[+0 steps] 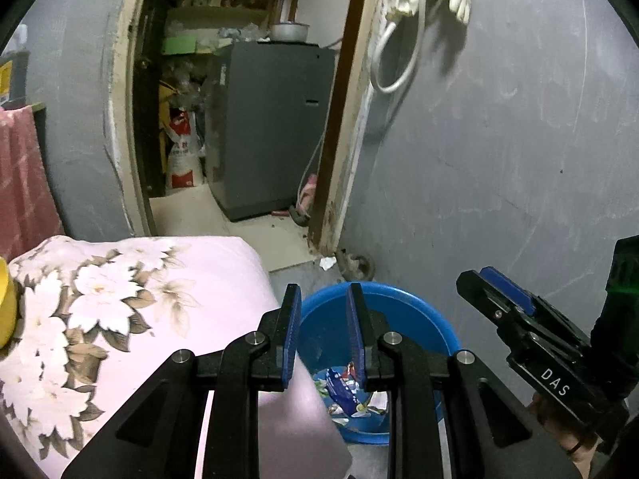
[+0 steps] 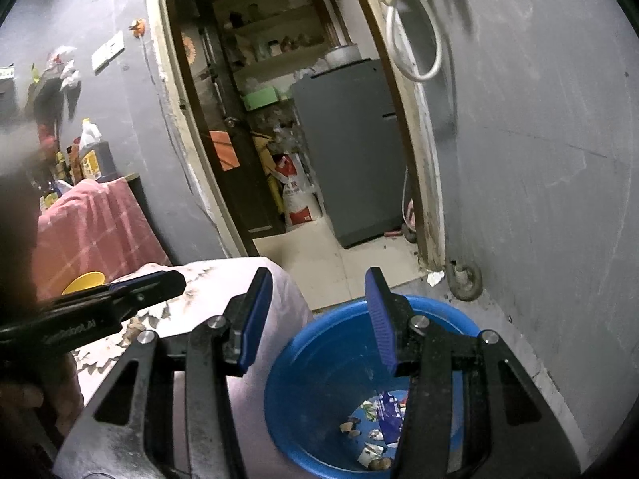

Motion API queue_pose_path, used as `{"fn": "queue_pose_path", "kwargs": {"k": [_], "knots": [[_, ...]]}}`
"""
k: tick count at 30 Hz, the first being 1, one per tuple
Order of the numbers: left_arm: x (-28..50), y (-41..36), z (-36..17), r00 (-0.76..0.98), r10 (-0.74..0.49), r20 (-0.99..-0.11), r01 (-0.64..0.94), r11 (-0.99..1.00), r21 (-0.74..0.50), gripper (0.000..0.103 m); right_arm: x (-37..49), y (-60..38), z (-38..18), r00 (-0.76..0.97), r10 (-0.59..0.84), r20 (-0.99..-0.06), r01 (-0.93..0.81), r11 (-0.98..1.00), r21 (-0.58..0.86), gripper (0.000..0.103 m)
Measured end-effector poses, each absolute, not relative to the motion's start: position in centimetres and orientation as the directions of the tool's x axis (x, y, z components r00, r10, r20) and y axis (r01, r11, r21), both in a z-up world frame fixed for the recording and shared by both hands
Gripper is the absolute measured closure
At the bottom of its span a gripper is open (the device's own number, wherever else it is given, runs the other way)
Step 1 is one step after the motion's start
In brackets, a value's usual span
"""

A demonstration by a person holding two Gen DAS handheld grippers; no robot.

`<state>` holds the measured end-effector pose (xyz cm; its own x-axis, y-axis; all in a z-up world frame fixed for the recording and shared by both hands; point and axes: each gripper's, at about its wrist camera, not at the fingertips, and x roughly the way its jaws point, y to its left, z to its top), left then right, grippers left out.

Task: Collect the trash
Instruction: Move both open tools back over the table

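Grey wall ahead and to the right, doorway on its left. Through the doorway: grey appliance, red-and-white sack, shelves above. White cable and a glove hang on the wall by the door frame. Floral bedding bulges in from the left, its edge touching the tub's near left side and hiding part of it. Yellow cup at the far left on the bedding.

Blue tub on the floor by the wall. Trash, torn wrappers and scraps, lies at its bottom.

Left gripper: narrow gap, nothing between the pads. Right gripper: open, empty. Both hang above the tub, trash well below the fingertips, untouched.
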<state>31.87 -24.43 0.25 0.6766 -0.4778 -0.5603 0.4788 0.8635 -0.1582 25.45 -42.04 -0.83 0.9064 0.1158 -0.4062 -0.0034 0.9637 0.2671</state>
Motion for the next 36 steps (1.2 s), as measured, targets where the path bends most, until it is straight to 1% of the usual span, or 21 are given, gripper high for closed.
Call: {"fn": "queue_pose_path", "kwargs": {"k": [8, 12, 13, 14, 16, 19, 21, 23, 24, 25, 27, 29, 31, 32, 36], "knots": [[30.3, -20.2, 2.9, 0.741, -0.454, -0.494, 0.424, 0.888, -0.178, 0.084, 24.9, -38.6, 2.0, 0.923, 0.131, -0.361, -0.047, 0.971, 0.234, 0.046], [29.3, -17.5, 3.9, 0.776, -0.429, -0.463, 0.389, 0.903, -0.185, 0.083, 24.7, -36.6, 3.2, 0.932, 0.143, -0.333, -0.069, 0.972, 0.225, 0.042], [29.1, -16.9, 4.2, 0.783, -0.424, -0.455, 0.381, 0.905, -0.187, 0.081, 24.6, -36.2, 3.4, 0.934, 0.146, -0.326, -0.074, 0.972, 0.223, 0.04], [28.8, -16.2, 4.4, 0.791, -0.419, -0.446, 0.372, 0.908, -0.193, 0.076, 24.5, -35.6, 3.7, 0.936, 0.149, -0.32, -0.079, 0.972, 0.221, 0.039], [28.3, -14.6, 4.8, 0.808, -0.41, -0.424, 0.353, 0.912, -0.209, 0.072, 24.4, -34.4, 4.3, 0.939, 0.155, -0.306, -0.092, 0.973, 0.212, 0.035], [27.6, -12.4, 5.3, 0.829, -0.391, -0.4, 0.327, 0.919, -0.222, 0.071, 24.2, -32.7, 5.0, 0.942, 0.167, -0.291, -0.112, 0.974, 0.196, 0.029], [27.2, -11.3, 5.6, 0.843, -0.375, -0.387, 0.309, 0.925, -0.222, 0.066, 24.1, -31.7, 5.3, 0.944, 0.171, -0.282, -0.121, 0.975, 0.187, 0.024], [26.7, -9.9, 5.8, 0.86, -0.352, -0.37, 0.286, 0.932, -0.224, 0.056, 24.0, -30.8, 5.5, 0.945, 0.176, -0.276, -0.129, 0.975, 0.182, 0.018], [26.4, -9.1, 5.9, 0.869, -0.339, -0.36, 0.271, 0.935, -0.227, 0.053, 23.8, -30.3, 5.7, 0.946, 0.178, -0.27, -0.133, 0.975, 0.178, 0.014], [26.1, -8.3, 5.9, 0.878, -0.326, -0.35, 0.257, 0.939, -0.23, 0.048, 23.7, -29.6, 5.8, 0.948, 0.179, -0.261, -0.136, 0.975, 0.175, 0.011], [25.5, -6.5, 5.9, 0.897, -0.296, -0.328, 0.227, 0.946, -0.233, 0.04, 23.5, -28.6, 6.0, 0.952, 0.181, -0.248, -0.141, 0.975, 0.17, 0.006], [25.0, -5.1, 5.9, 0.913, -0.266, -0.308, 0.198, 0.951, -0.235, 0.018, 23.5, -27.3, 6.4, 0.956, 0.18, -0.23, -0.144, 0.976, 0.164, 0.0], [24.1, -3.2, 5.9, 0.936, -0.23, -0.266, 0.162, 0.954, -0.253, 0.01, 23.4, -26.1, 6.6, 0.961, 0.177, -0.212, -0.146, 0.977, 0.154, 0.0], [23.9, -2.4, 5.7, 0.943, -0.217, -0.253, 0.151, 0.954, -0.258, 0.007, 23.3, -25.6, 6.7, 0.963, 0.175, -0.205, -0.146, 0.978, 0.148, 0.0], [22.8, 0.1, 5.5, 0.962, -0.151, -0.227, 0.095, 0.966, -0.242, 0.005, 23.1, -23.4, 6.8, 0.966, 0.182, -0.182, -0.162, 0.979, 0.121, 0.0]]}}
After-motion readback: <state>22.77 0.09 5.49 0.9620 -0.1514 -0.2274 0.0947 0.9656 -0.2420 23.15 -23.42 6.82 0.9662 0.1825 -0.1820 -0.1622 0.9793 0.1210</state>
